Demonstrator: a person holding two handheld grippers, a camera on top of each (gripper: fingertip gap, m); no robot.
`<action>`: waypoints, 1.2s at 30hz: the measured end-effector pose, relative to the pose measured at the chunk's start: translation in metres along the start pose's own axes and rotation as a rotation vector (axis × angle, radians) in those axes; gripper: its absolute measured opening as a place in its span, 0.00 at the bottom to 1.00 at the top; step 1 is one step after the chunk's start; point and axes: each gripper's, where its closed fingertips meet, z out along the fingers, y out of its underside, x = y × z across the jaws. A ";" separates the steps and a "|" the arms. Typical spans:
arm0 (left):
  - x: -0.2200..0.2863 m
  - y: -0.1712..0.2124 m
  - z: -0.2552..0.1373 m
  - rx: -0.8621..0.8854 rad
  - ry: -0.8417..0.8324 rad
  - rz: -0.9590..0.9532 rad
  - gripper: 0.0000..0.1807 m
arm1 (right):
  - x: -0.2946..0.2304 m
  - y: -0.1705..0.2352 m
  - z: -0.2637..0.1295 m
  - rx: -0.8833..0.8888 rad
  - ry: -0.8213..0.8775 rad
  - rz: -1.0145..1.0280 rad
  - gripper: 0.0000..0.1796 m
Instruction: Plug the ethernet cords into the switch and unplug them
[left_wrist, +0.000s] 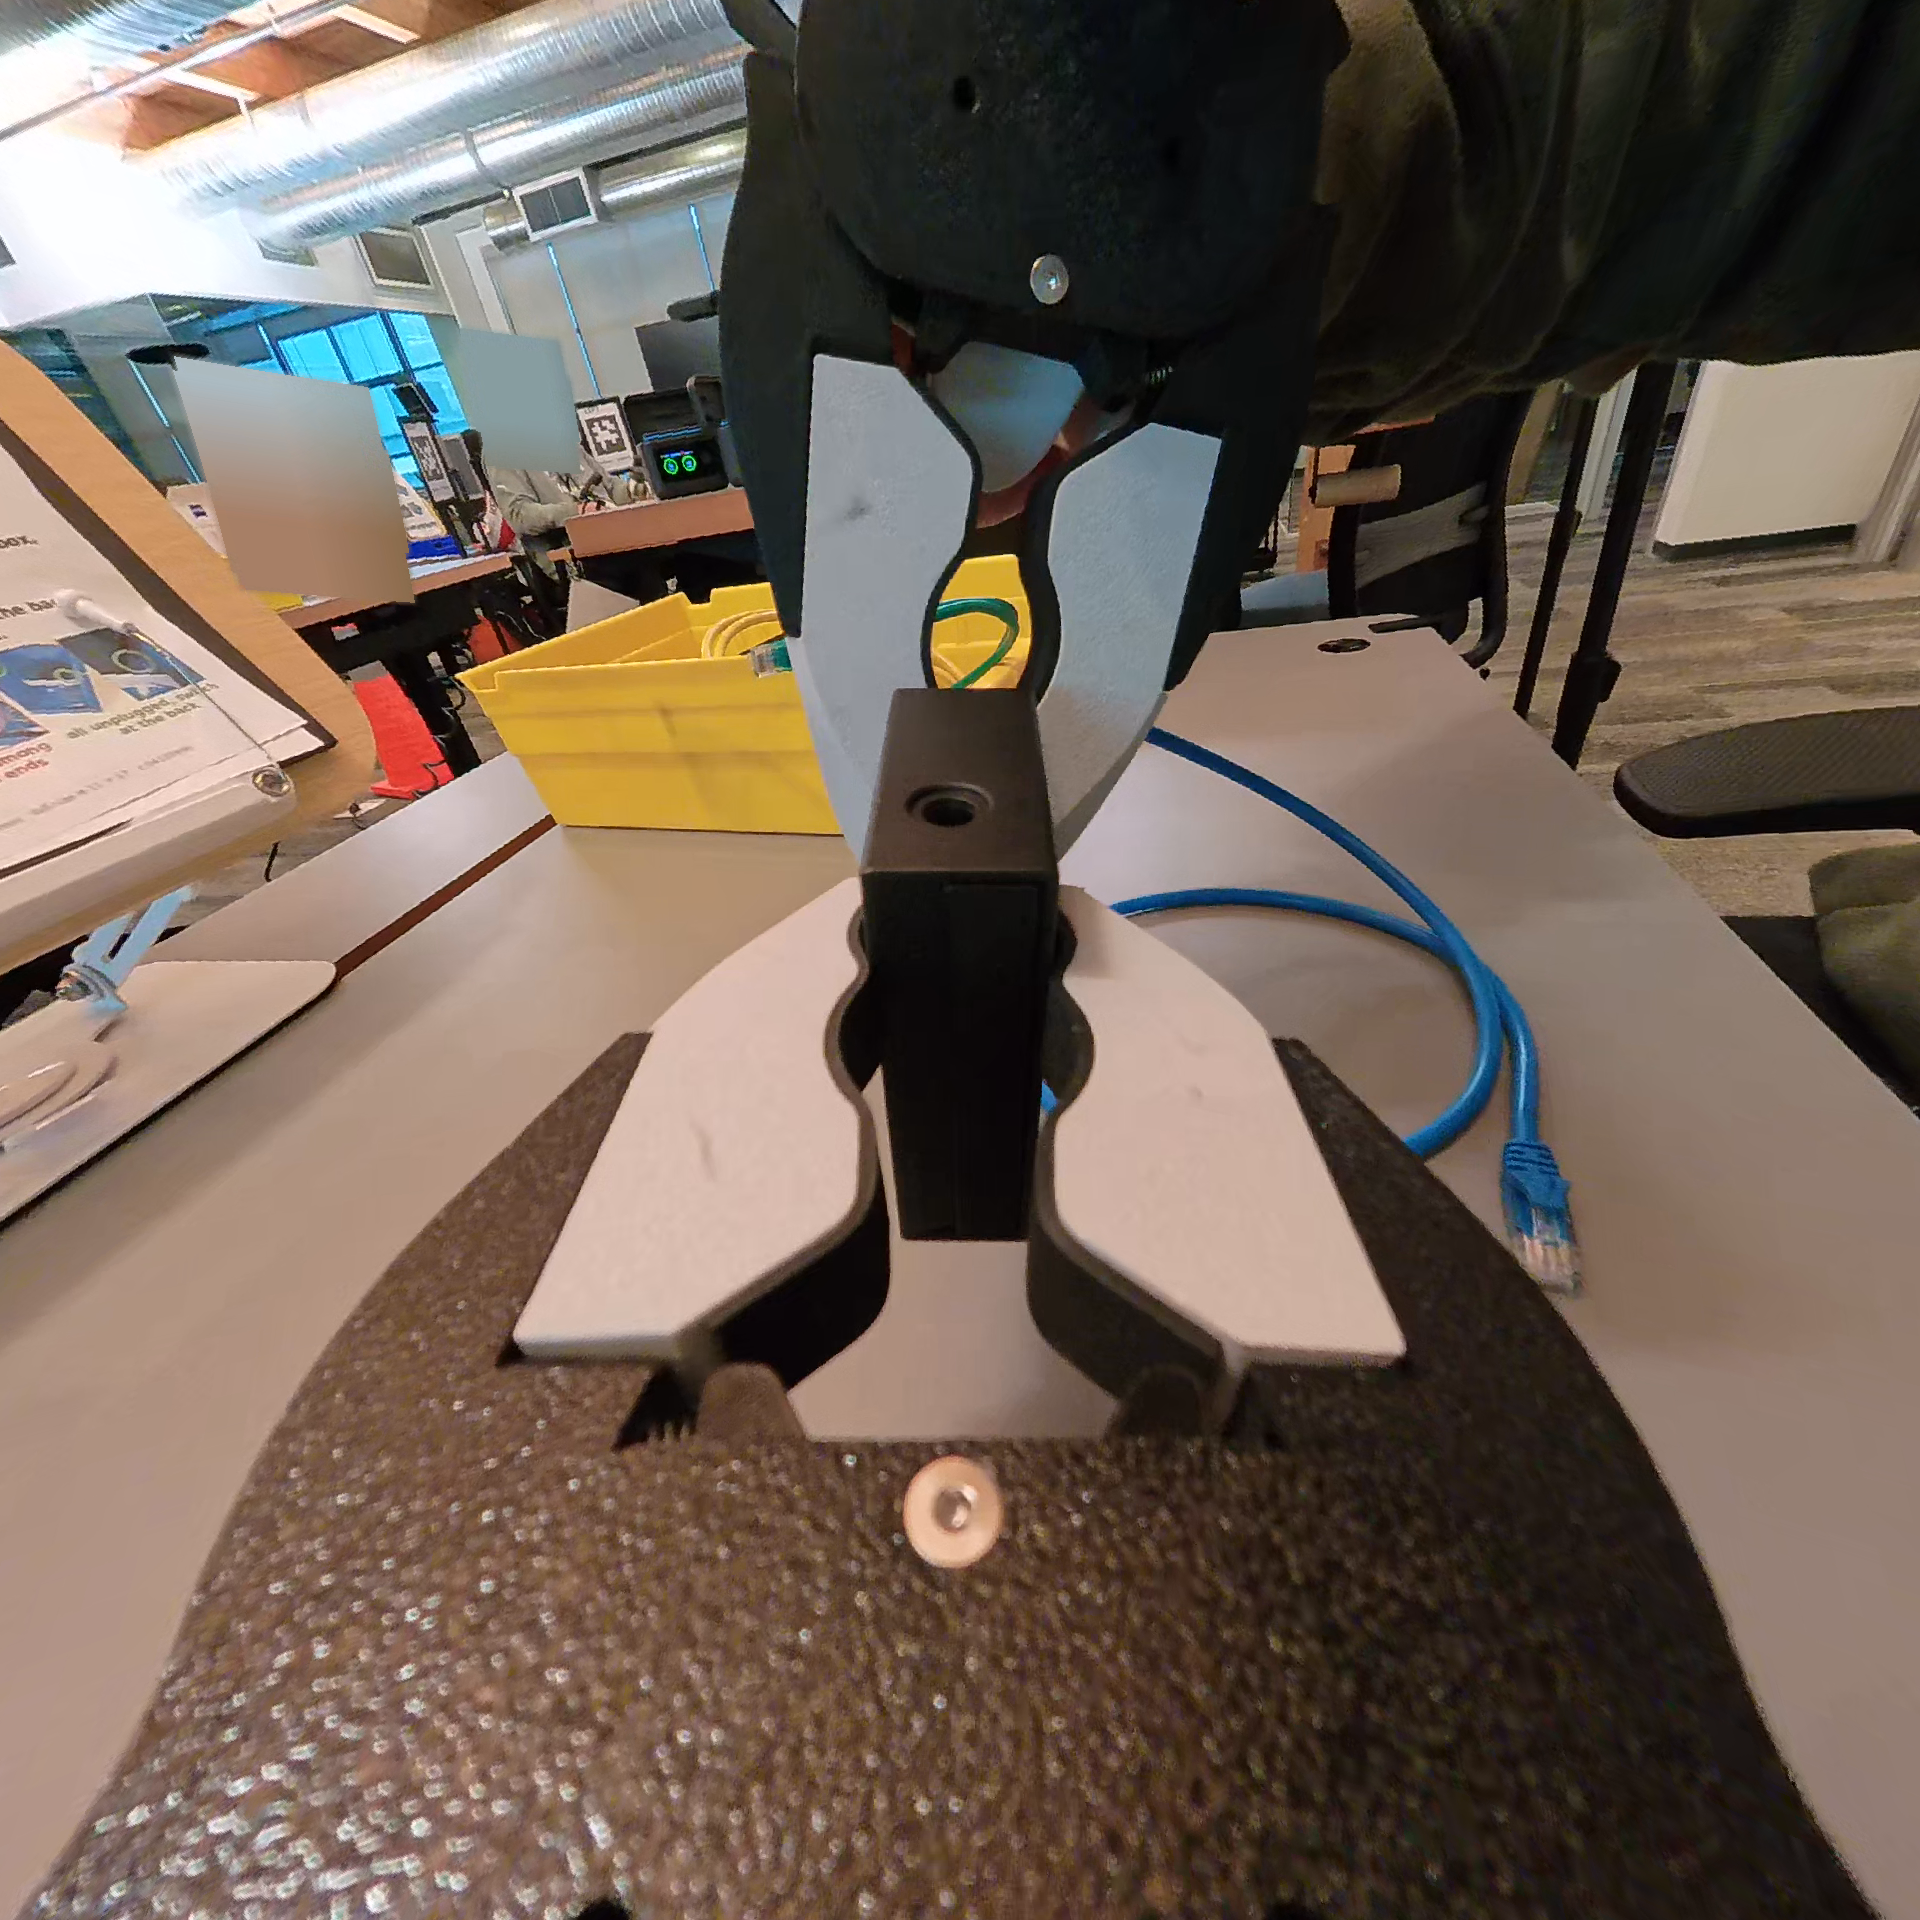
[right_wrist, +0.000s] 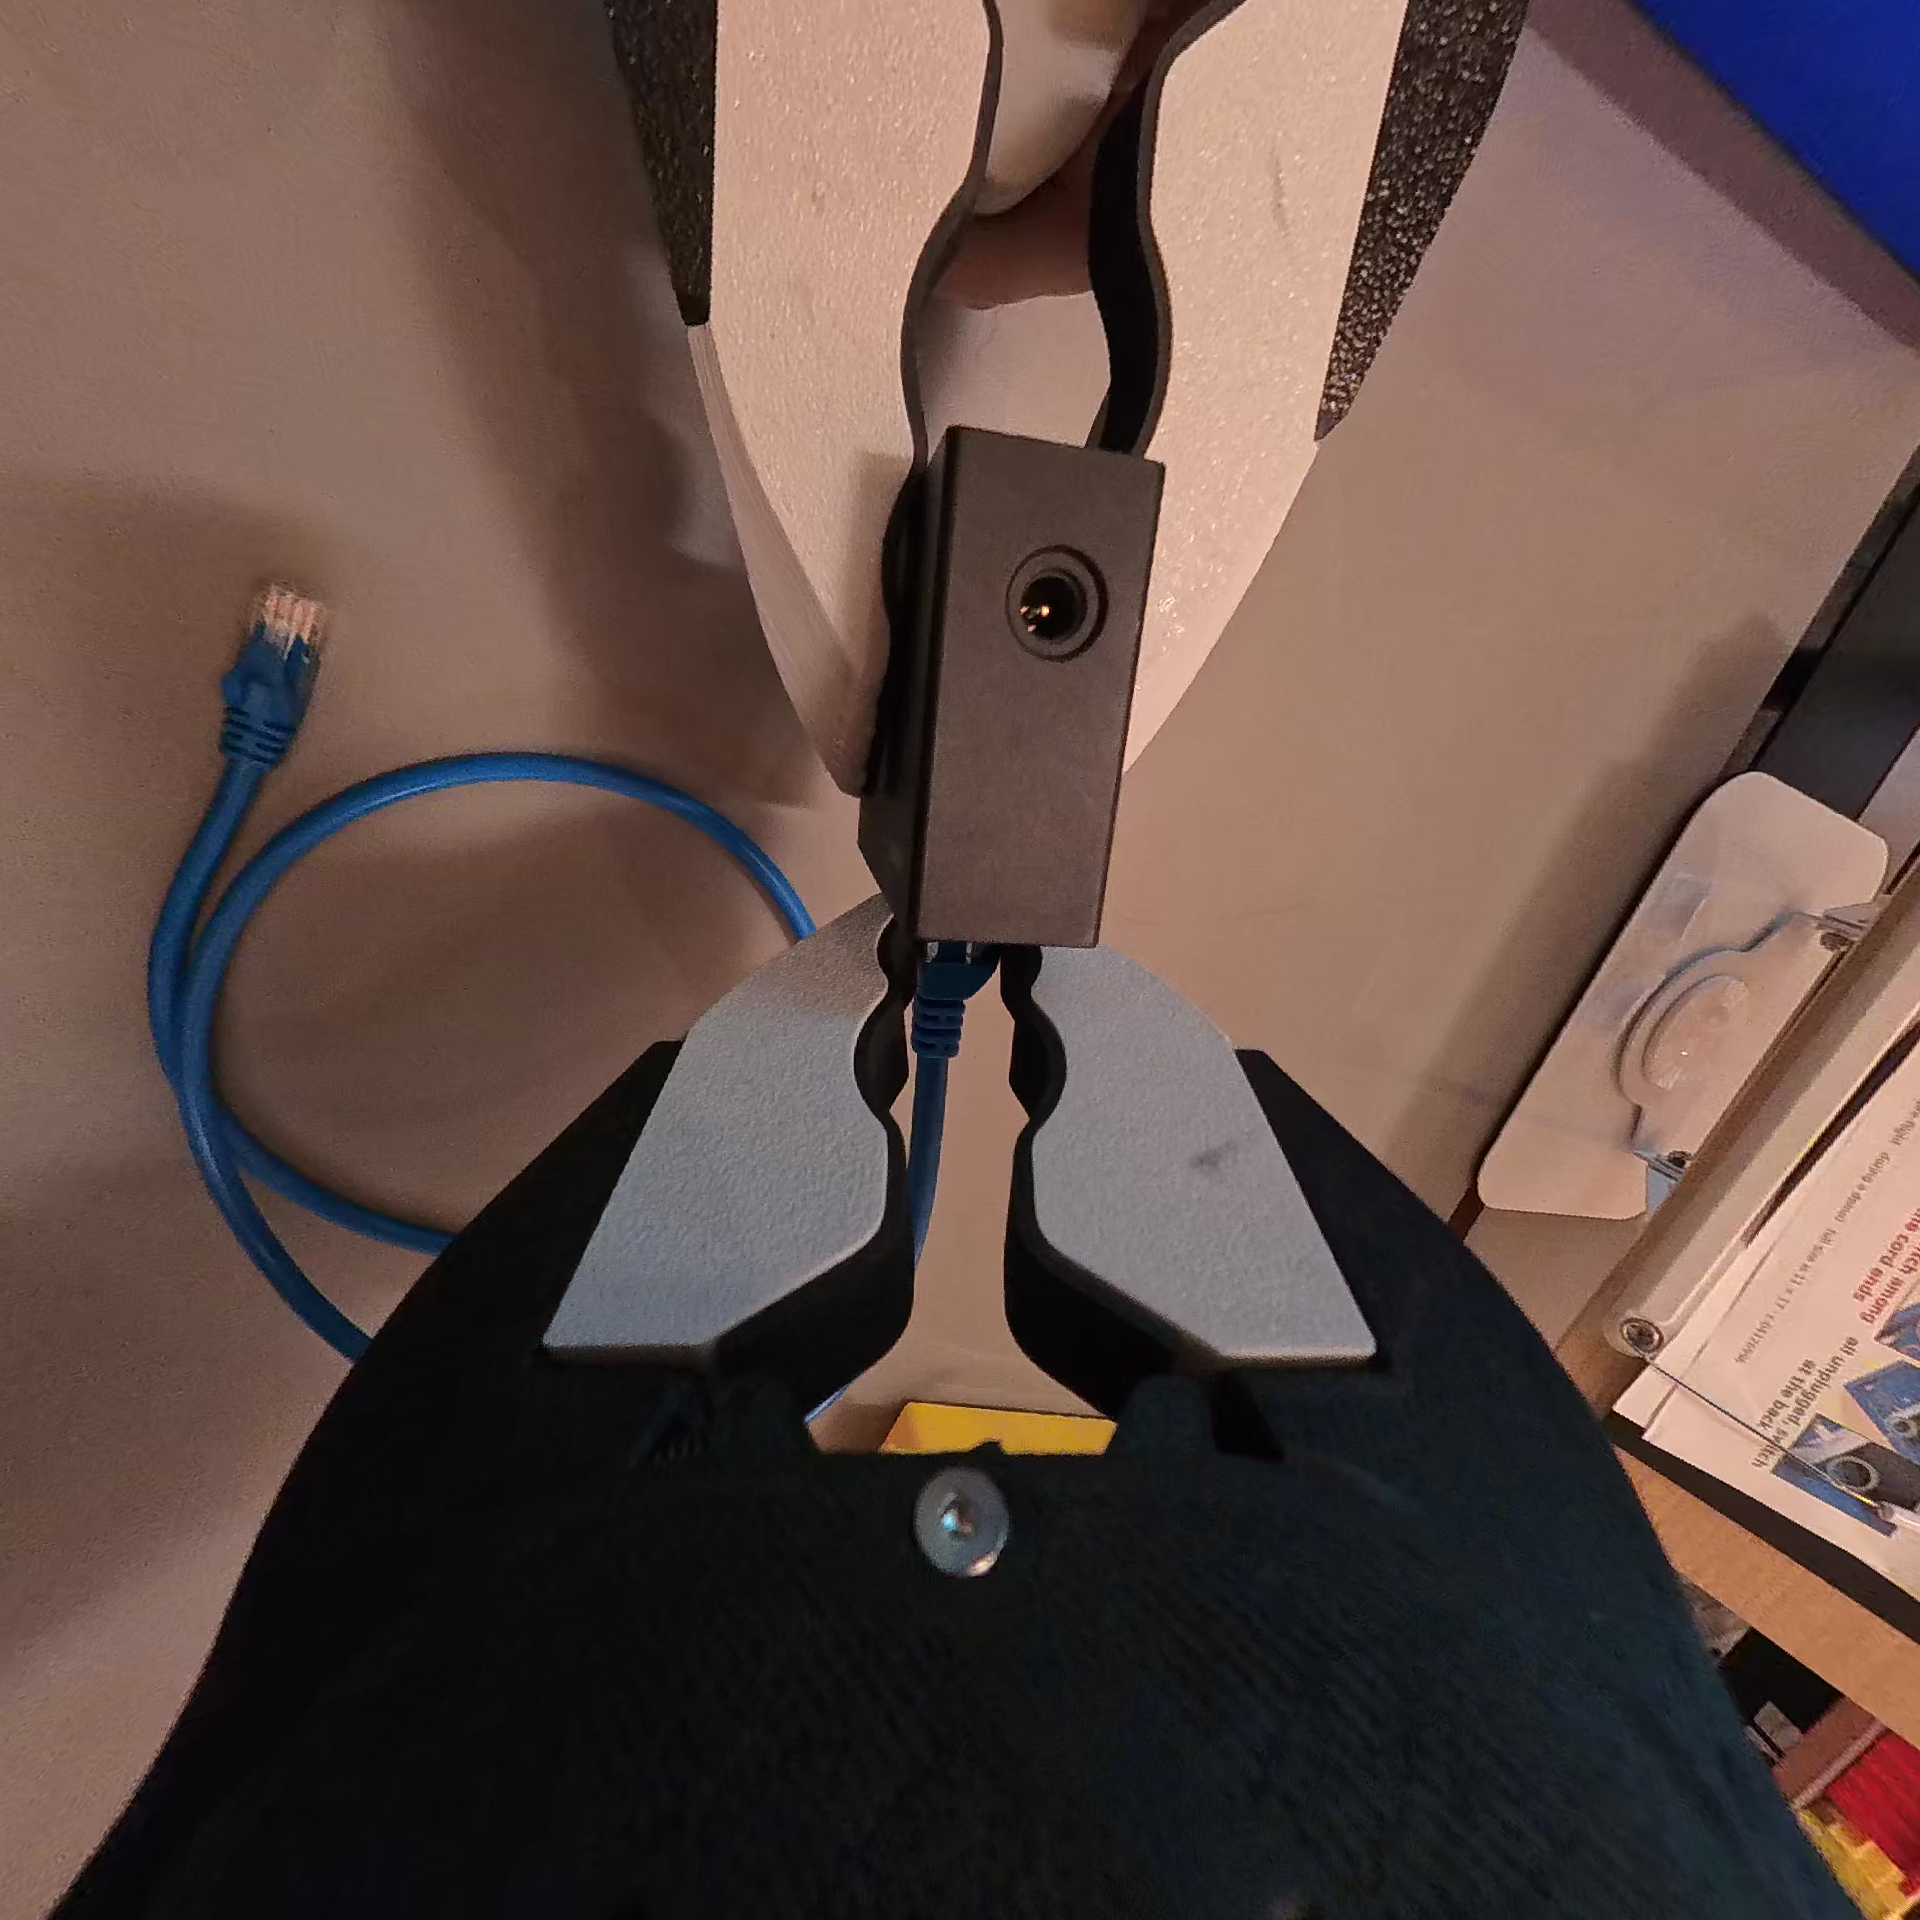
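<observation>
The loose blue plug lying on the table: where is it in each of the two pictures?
Left wrist view: the loose plug lies on the table at the right edge, lower than the middle, at the end of the blue cord's loop.
Right wrist view: the loose plug lies at the left, above the loop.
Shared landmark: the black switch, in the middle of both views.

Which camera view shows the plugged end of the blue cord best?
The right wrist view: the plugged end meets the black switch between the right tool's fingers. The left wrist view hides it behind the switch, showing only the cord's loop and free end.
</observation>
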 end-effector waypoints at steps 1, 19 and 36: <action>0.000 0.000 0.000 0.000 -0.002 0.002 0.15 | 0.001 0.000 0.000 -0.001 0.009 -0.004 0.08; -0.001 0.010 0.003 -0.041 -0.016 0.015 0.15 | -0.001 0.009 0.010 -0.099 -0.003 -0.088 0.08; -0.007 0.009 0.012 -0.078 -0.087 0.021 0.25 | 0.006 0.009 0.000 -0.009 -0.154 0.081 0.08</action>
